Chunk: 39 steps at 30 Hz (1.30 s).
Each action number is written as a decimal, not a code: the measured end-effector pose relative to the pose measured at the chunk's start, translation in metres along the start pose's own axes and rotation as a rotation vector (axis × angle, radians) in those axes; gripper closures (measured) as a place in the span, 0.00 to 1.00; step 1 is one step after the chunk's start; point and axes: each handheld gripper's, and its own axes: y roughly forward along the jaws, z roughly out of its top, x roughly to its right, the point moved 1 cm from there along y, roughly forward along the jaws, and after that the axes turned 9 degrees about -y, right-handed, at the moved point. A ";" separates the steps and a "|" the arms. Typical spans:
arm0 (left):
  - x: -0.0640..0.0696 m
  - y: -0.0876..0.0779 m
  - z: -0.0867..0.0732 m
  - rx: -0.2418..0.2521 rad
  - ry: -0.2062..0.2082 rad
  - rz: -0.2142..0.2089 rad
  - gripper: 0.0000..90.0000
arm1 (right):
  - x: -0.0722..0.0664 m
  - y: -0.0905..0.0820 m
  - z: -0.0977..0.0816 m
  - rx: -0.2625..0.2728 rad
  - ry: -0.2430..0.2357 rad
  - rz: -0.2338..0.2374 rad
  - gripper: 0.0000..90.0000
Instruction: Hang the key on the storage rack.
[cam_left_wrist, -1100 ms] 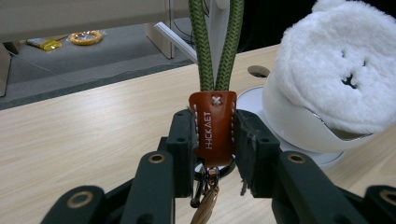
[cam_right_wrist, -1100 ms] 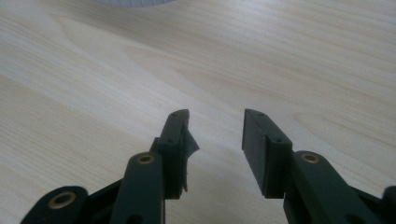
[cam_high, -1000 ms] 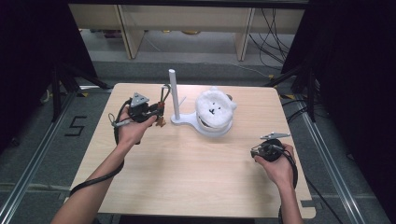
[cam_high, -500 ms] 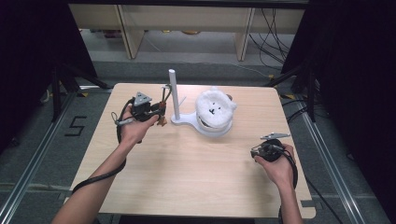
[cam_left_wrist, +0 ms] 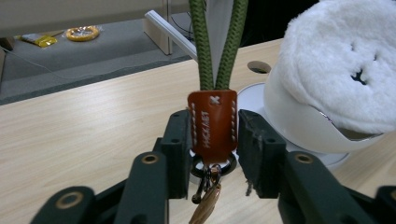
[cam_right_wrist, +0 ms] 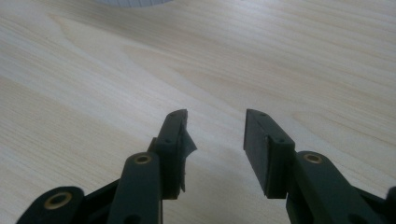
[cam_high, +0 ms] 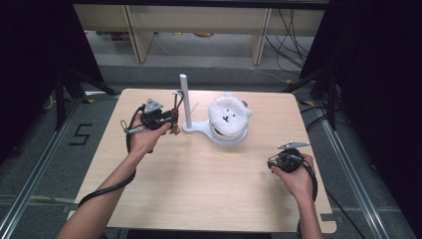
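Hanging the keyring looks almost finished, and the change worth noting is at your left gripper (cam_high: pixel 172 121): its jaws have just been opening around the brown leather tab (cam_left_wrist: pixel 212 122) of the keyring. In the left gripper view the tab sits between the two pads with a thin gap on the right side and the left pad close beside it, so you are letting go rather than pinching. The green cord (cam_left_wrist: pixel 217 44) runs straight up and taut from the tab, which suggests that the loop already bears on the hook of the white stand (cam_high: pixel 185 102), far left of centre on the wooden table (cam_high: pixel 199 189). The metal ring and clasp (cam_left_wrist: pixel 209 186) dangle below the tab.

That means the hang is probably made, and the stand, not your grip, now carries the weight. Compared with a second ago, your left hand sits at the same spot beside the post, and the fluffy white toy (cam_high: pixel 228 119) rests on the stand's base just to the right, unmoved.

Your right gripper (cam_high: pixel 278 160) rests at the near right of the table, well apart from the stand, its jaws spread over bare wood with nothing between them.
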 end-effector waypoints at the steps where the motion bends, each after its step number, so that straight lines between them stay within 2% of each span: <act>1: -0.001 -0.001 -0.001 -0.003 0.003 -0.004 0.66 | 0.000 0.000 0.000 0.002 0.000 0.001 0.67; 8: -0.003 -0.015 -0.011 -0.014 0.042 -0.017 0.50 | 0.001 0.000 0.000 0.002 0.007 -0.003 0.66; 12: -0.004 -0.028 -0.019 -0.031 0.045 -0.019 0.49 | 0.001 -0.001 -0.001 0.003 0.006 0.002 0.66; 15: -0.006 -0.037 -0.024 -0.030 0.012 -0.028 0.52 | 0.000 -0.001 -0.001 -0.001 0.000 -0.002 0.66; 19: -0.007 -0.048 -0.031 -0.037 -0.008 -0.037 0.52 | 0.000 -0.001 0.000 0.001 0.001 -0.004 0.66; 24: -0.007 -0.061 -0.043 -0.041 0.013 -0.033 0.51 | 0.000 0.000 0.000 0.007 -0.002 0.002 0.66; 27: -0.009 -0.070 -0.053 -0.034 0.024 -0.018 0.51 | 0.000 0.000 0.000 0.008 0.001 -0.001 0.65; 30: -0.011 -0.079 -0.065 -0.030 0.018 -0.005 0.51 | -0.001 0.000 0.000 0.006 0.002 -0.003 0.65; 37: -0.022 -0.100 -0.098 -0.027 -0.025 0.029 0.51 | 0.000 0.000 -0.001 0.002 0.001 0.016 0.65; 39: -0.026 -0.104 -0.107 -0.018 -0.041 0.037 0.51 | -0.001 0.001 -0.001 0.010 0.004 0.008 0.65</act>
